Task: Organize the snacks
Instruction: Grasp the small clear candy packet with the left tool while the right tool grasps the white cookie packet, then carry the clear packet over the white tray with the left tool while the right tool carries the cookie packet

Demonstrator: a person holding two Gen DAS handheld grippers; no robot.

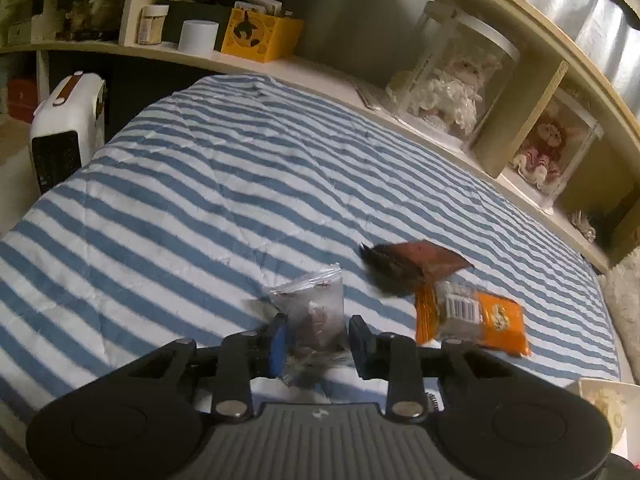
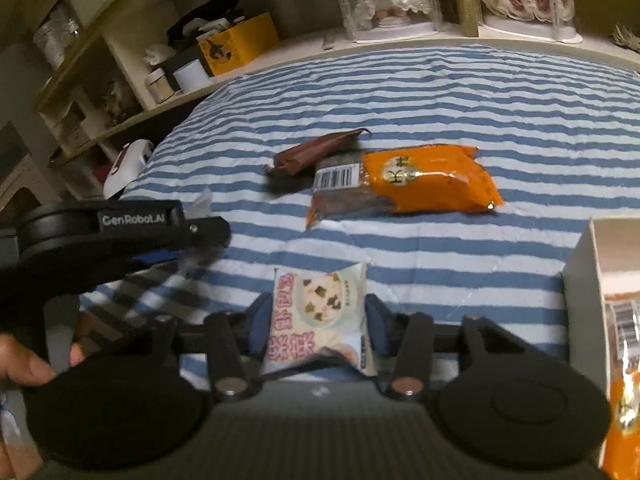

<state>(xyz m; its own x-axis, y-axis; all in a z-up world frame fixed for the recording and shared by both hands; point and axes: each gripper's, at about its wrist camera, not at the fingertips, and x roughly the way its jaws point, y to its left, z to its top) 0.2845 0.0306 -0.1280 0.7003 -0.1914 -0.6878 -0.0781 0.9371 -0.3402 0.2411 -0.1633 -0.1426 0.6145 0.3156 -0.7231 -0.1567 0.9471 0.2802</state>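
Note:
My left gripper [image 1: 319, 340] is shut on a clear packet [image 1: 316, 308] with dark contents, held just above the striped blanket [image 1: 200, 184]. In the right wrist view, my right gripper [image 2: 318, 322] is shut on a white snack packet [image 2: 320, 304] with pink print. The left gripper [image 2: 192, 236] shows there at the left, a hand behind it. An orange packet [image 2: 424, 180] and a brown packet [image 2: 316, 150] lie side by side on the blanket ahead. Both also show in the left wrist view, the orange packet [image 1: 476, 320] right of my left gripper and the brown packet [image 1: 416, 268] behind it.
A pale box [image 2: 580, 264] at the right edge holds another orange packet [image 2: 624, 380]. Shelves along the bed carry a yellow box [image 1: 260, 36], a white cylinder [image 1: 198, 36] and dolls in clear cases [image 1: 452, 88]. A white heater [image 1: 68, 128] stands at the far left.

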